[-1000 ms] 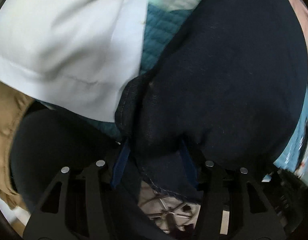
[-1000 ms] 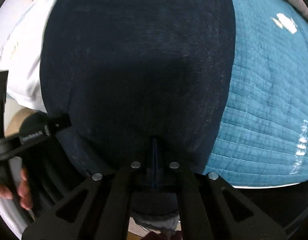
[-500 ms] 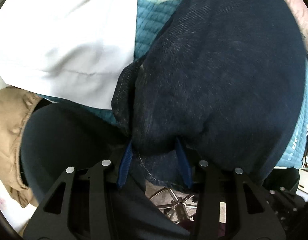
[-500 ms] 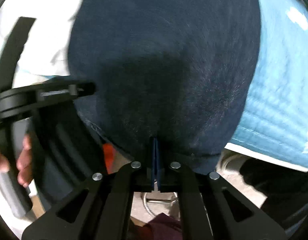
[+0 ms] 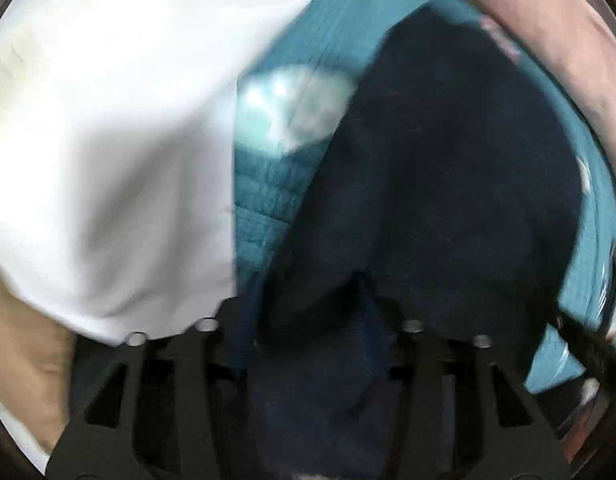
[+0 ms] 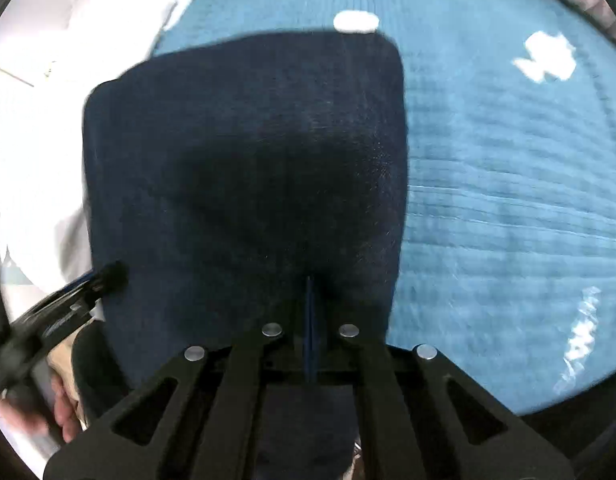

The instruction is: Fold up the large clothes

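Denim: a dark blue garment [image 6: 243, 168] is spread over a teal quilt [image 6: 508, 200], its far edge running straight across and its right edge falling straight toward the right hand-held gripper [image 6: 310, 320]. That gripper is pressed together on the near hem, a thin blue strip of pad showing between the closed fingers. Bare quilt is left to the right and beyond the far edge, marked with white patches. Pale marks near the quilt's lower right cannot be read.

At the garment's left edge the left hand-held gripper [image 5: 308, 312] is seen with its fingers spread and a fold of the cloth bunched between them; whether the cloth is actually being pinched cannot be told through the blur. A white cloth [image 5: 107, 140] lies just left of the garment, over the quilt, crowding that side. Tan fabric [image 5: 19, 340] is seen at the lower left.
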### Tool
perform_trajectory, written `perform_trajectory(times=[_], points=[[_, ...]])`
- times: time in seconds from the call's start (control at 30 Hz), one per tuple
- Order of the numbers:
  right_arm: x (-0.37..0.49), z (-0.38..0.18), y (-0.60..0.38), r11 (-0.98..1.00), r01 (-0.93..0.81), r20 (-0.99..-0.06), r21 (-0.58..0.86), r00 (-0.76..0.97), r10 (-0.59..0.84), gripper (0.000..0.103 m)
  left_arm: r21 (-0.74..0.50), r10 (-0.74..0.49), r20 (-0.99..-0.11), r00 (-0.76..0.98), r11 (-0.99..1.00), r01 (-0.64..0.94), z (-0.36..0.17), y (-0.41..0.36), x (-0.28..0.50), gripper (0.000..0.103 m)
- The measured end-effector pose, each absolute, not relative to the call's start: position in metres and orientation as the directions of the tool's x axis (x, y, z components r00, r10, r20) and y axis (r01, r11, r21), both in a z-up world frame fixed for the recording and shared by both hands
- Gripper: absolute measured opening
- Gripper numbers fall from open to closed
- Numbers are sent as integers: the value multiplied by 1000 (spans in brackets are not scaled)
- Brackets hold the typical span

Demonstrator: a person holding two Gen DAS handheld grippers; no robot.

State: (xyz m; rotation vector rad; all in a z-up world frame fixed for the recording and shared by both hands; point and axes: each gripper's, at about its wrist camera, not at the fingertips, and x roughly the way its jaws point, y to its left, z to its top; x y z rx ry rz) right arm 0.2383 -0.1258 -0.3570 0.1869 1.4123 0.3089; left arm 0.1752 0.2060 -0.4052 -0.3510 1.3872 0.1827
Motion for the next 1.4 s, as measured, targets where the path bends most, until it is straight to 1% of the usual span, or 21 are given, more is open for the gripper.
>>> perform_trajectory(times=[0.03, 0.1, 0.13, 0.17, 0.23, 0.33, 0.4, 0.47, 0.53, 0.6, 0.67, 0.73, 0.77, 0.83, 0.97, 1.03, 1.1, 1.13, 1.3, 1.37, 1.4], points=[[241, -354, -132, 942, -86, -936, 324, 116, 333, 0, -175, -111, -976, 189, 915, -364, -408, 215, 177, 60], [246, -343, -137, 940, -94, -937, 327, 92, 336, 0, -197, -151, -976, 155, 916, -349, -400, 222, 179, 55], [245, -338, -139, 936, -92, -934, 341, 82, 348, 1, -199, -154, -976, 154, 921, -336, -394, 225, 180, 48], [239, -338, -134, 927, -86, -925, 364, 83, 371, 6, -195, -148, -975, 166, 925, -325, -383, 225, 178, 41], [243, -318, -138, 918, -99, -911, 384, 123, 394, 6, -208, -148, -967, 206, 926, -315, -363, 228, 186, 40], [273, -302, -142, 922, -90, -902, 377, 189, 387, 6, -276, -203, -942, 266, 921, -274, -336, 222, 202, 39], [292, -305, -142, 932, -67, -911, 356, 199, 362, 4, -236, -162, -941, 296, 943, -234, -326, 212, 224, 39], [316, -328, -137, 947, -45, -933, 319, 162, 322, 0, -218, -146, -947, 285, 946, -240, -339, 205, 246, 35], [326, -354, -125, 949, 1, -939, 315, 144, 311, 0, -214, -165, -970, 178, 929, -301, -386, 208, 270, 32], [332, -359, -126, 943, 7, -933, 332, 152, 327, 0, -187, -143, -977, 156, 926, -328, -406, 204, 276, 32], [328, -351, -126, 950, -27, -939, 312, 141, 312, 0, -104, -66, -987, 149, 958, -267, -395, 193, 277, 32], [329, -341, -131, 945, -33, -938, 326, 111, 328, 1, -72, -41, -989, 141, 973, -220, -386, 189, 278, 29], [332, -338, -129, 940, -31, -934, 340, 103, 342, 6, -79, -46, -988, 145, 970, -231, -378, 193, 277, 30], [335, -328, -120, 926, -42, -917, 376, 126, 379, 6, -100, -58, -983, 174, 964, -246, -360, 198, 278, 30], [345, -311, -114, 914, -70, -900, 400, 158, 406, 6, -150, -94, -960, 263, 968, -201, -327, 192, 292, 30], [362, -331, -92, 924, -82, -914, 374, 136, 382, 6, -166, -110, -959, 263, 965, -201, -332, 176, 312, 30], [368, -360, -85, 944, -77, -940, 322, 95, 329, 0, -154, -107, -973, 205, 961, -230, -365, 168, 337, 29], [368, -370, -84, 944, -66, -939, 324, 100, 329, 0, -161, -114, -976, 188, 953, -258, -388, 172, 344, 29], [372, -381, -104, 896, 3, -893, 443, 85, 441, 0, -134, -86, -973, 215, 967, -218, -383, 170, 336, 30], [370, -375, -106, 888, -26, -884, 460, 78, 461, 0, -128, -85, -972, 220, 973, -191, -376, 163, 336, 30], [367, -368, -109, 886, -52, -883, 460, 75, 463, 4, -135, -93, -970, 223, 975, -179, -370, 164, 334, 30]])
